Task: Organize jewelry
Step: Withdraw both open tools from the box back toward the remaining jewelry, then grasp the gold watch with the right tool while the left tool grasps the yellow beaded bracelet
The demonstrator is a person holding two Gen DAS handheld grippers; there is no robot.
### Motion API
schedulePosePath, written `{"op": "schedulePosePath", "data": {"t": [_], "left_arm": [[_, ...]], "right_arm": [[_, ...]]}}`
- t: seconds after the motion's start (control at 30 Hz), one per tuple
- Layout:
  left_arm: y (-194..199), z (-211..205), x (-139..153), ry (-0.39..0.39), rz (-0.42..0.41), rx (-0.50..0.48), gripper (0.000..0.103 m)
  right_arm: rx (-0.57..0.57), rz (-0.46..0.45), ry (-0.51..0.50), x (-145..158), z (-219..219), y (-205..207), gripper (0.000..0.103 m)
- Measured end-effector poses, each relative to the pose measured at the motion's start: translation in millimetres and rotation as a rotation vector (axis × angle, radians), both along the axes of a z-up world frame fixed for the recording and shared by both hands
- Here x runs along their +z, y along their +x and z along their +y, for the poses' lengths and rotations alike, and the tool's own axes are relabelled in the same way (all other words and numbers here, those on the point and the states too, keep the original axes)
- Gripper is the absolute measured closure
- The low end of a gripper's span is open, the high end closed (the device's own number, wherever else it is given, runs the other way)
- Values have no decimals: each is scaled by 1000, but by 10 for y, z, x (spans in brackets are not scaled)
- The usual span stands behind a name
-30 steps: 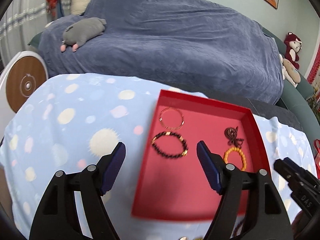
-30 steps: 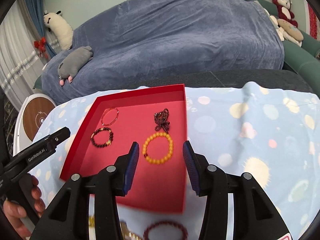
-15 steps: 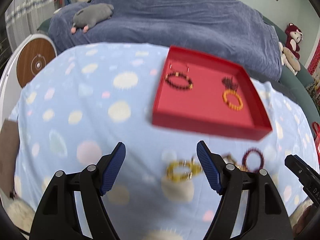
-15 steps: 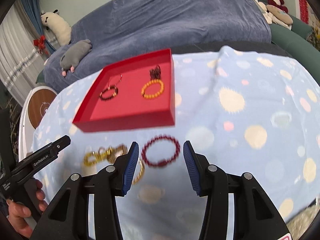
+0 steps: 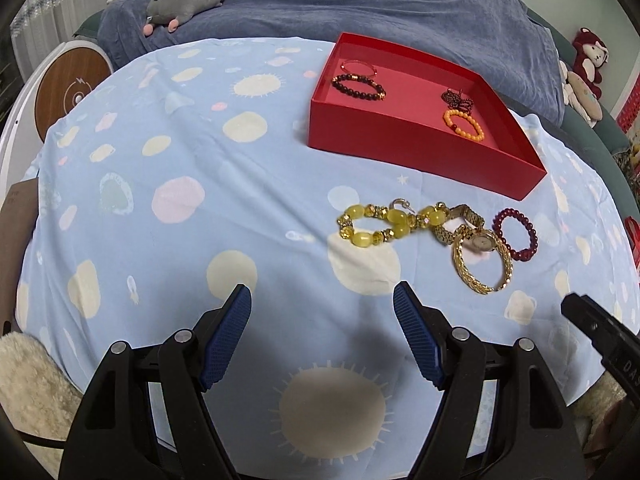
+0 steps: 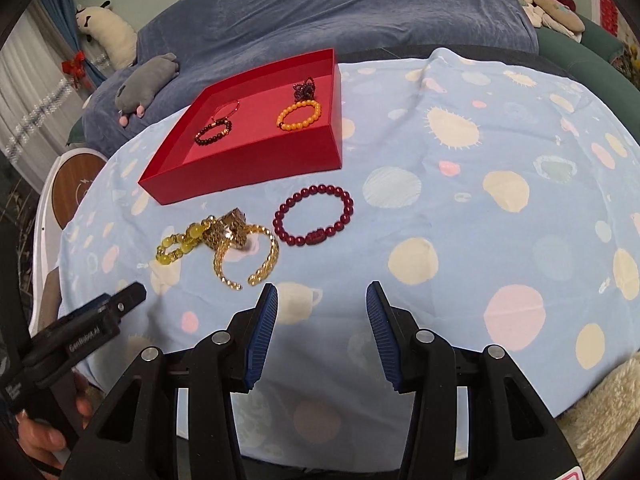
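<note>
— What's your left tool doing?
— Pads apart, empty, above bare cloth on the worktop. The yellow bead bracelet and gold watch lie loose beyond it, near the red tray — probably because they aren't sorted yet.
— And the right?
— My right tool is apart too, holding nothing. The maroon bracelet lies ahead of it, beside the tray, likely my next pick.

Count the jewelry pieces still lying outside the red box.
4: yellow bead bracelet, gold watch, gold chain bracelet and dark red bead bracelet, on the cloth before the box.
</note>
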State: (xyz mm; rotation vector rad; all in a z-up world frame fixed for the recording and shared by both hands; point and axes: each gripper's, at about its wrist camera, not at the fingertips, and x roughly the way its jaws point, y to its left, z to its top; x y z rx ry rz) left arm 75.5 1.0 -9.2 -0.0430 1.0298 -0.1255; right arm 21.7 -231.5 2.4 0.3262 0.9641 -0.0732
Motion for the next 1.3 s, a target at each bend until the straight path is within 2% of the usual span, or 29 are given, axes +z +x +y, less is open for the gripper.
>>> {"op": "schedulePosePath", "data": {"t": [0.27,0.77,0.83,0.97,1.03,1.1,1.2,1.23,1.3], "left_arm": [[42,-25,9,-14,5,5,33],[68,-9,-34,-36,20,26,33],[84,23,-34,-46,22,34,33],[107,82,-14,-55,20,48,31],[113,106,-2,-57,16,53,28],[124,118,1,-61,13,54,27],[150,115,-20,-54,18,56,27],[164,114,-27,-54,21,56,27],[190,116,-35,-56,22,59,27]], "right_arm": [[-21,-1,15,-30,-3,301,57],[94,45,48,-193,425,422,56],[109,50,33,-216,493,446,49],[129,70,2,-287,626,538,46],[130,61,-16,-298,665,572,40],[133,60,-38,-303,708,615,38],[136,52,-81,-314,748,661,40],[137,51,-93,-318,742,664,45],[145,48,-110,-318,717,648,48]]}}
